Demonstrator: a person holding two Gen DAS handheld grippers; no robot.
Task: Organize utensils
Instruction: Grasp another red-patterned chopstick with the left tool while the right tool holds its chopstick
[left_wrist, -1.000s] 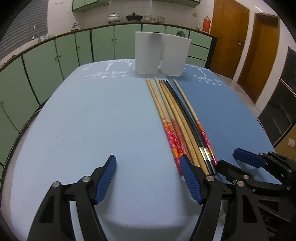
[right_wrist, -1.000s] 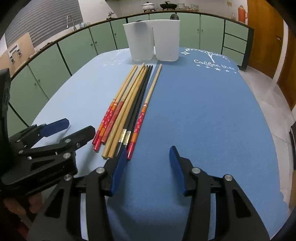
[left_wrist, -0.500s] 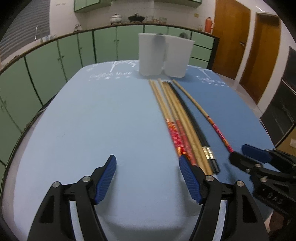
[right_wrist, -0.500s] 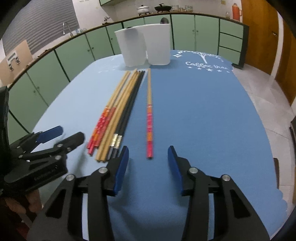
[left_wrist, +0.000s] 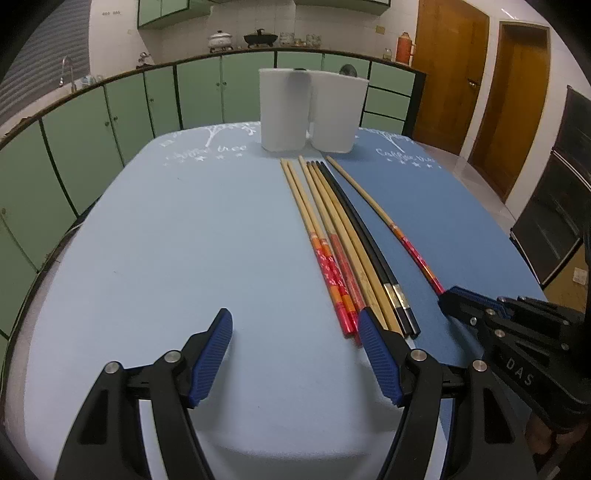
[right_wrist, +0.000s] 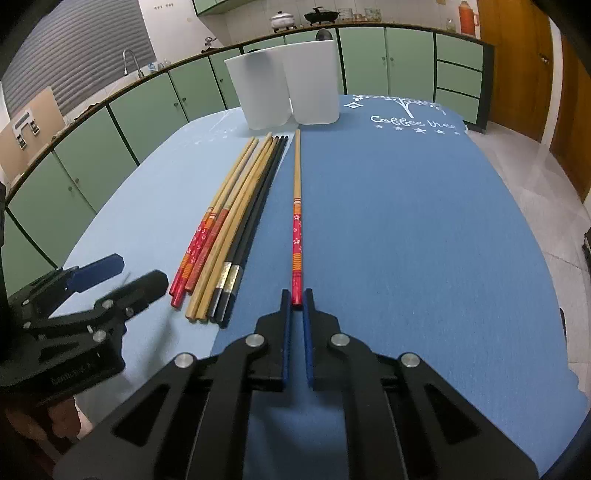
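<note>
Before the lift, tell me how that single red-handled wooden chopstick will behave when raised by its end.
The single red-handled wooden chopstick looks thin and rigid, so probably stiff and light. The right hand-held gripper pinches only its red tip, so the far end may droop or pivot. Its glossy handle could slip.

Both grippers are the same build: left gripper (left_wrist: 295, 345) and right gripper (right_wrist: 296, 301) have matte black plastic linkage arms, round silver screws at the pivots, ribbed blue finger pads (left_wrist: 212, 356), faint lettering on the bodies.
</note>
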